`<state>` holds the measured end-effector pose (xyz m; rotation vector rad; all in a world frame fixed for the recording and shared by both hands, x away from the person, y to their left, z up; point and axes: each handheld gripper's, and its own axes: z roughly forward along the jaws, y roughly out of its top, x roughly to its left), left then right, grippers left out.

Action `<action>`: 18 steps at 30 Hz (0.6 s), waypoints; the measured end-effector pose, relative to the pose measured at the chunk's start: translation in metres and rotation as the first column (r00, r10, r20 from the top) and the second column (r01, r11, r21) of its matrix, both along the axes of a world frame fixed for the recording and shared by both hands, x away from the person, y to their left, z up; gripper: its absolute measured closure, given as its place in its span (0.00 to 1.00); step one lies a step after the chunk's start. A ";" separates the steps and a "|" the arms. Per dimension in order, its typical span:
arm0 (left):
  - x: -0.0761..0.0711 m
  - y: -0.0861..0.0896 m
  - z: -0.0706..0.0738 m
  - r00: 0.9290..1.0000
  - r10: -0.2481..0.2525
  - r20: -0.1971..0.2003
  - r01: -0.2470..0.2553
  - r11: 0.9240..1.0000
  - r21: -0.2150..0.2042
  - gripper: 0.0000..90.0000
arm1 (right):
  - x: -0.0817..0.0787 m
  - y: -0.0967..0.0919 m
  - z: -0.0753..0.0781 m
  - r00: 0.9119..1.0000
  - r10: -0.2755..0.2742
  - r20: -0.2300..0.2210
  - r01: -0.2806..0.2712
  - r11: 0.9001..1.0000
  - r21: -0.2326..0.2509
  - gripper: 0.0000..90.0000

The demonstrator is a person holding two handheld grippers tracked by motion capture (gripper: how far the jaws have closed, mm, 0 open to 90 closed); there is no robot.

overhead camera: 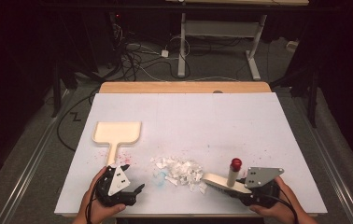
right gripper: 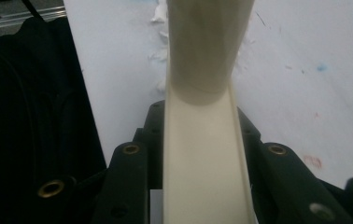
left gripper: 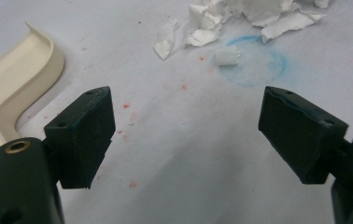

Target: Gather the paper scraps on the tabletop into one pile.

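Clamping a cream brush (overhead camera: pixel 221 181) by its flat handle, right hand-held gripper (overhead camera: pixel 254 189) at the near right of the table (overhead camera: pixel 240 121), jaws drawn narrow with the pads pressed on both long edges of the handle, seen close up in the right gripper view as a pale channel (right gripper: pixel 205 158) running between the black jaws. Pointing left toward a heap of torn white paper scraps (overhead camera: pixel 179 169), the broad end of the brush sitting just beside the heap's right edge and near the table's front edge. Standing upright beside the brush, a cream peg with a red knob (overhead camera: pixel 235 164) on top. Resting at the near left, left hand-held gripper (overhead camera: pixel 125 186) with jaws spread wide and nothing between them, bare table showing through the gap in the left gripper view (left gripper: pixel 186 140). Lying just beyond that gripper, a cream dustpan (overhead camera: pixel 117 133), handle pointing near and its end close to the gripper, tray toward the far side; curved rim visible at the left of the left gripper view (left gripper: pixel 20 79). Marking the white surface, a faint blue ring (left gripper: pixel 254 63) near the scraps and scattered red specks (left gripper: pixel 127 106).
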<state>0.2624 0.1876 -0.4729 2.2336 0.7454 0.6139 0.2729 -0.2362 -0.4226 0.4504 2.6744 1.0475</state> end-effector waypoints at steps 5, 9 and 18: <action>0.002 0.000 -0.001 1.000 -0.003 -0.007 0.003 1.000 0.001 0.20 | 0.011 0.022 -0.002 1.000 0.017 0.008 -0.017 1.000 -0.005 0.75; 0.002 0.000 -0.002 1.000 -0.005 -0.009 0.005 1.000 0.001 0.20 | 0.024 0.037 -0.004 1.000 0.013 0.009 -0.013 1.000 0.025 0.75; 0.001 0.002 -0.002 1.000 -0.004 -0.008 0.004 1.000 0.000 0.20 | 0.037 0.057 0.004 0.999 0.015 0.048 -0.019 0.996 0.085 0.75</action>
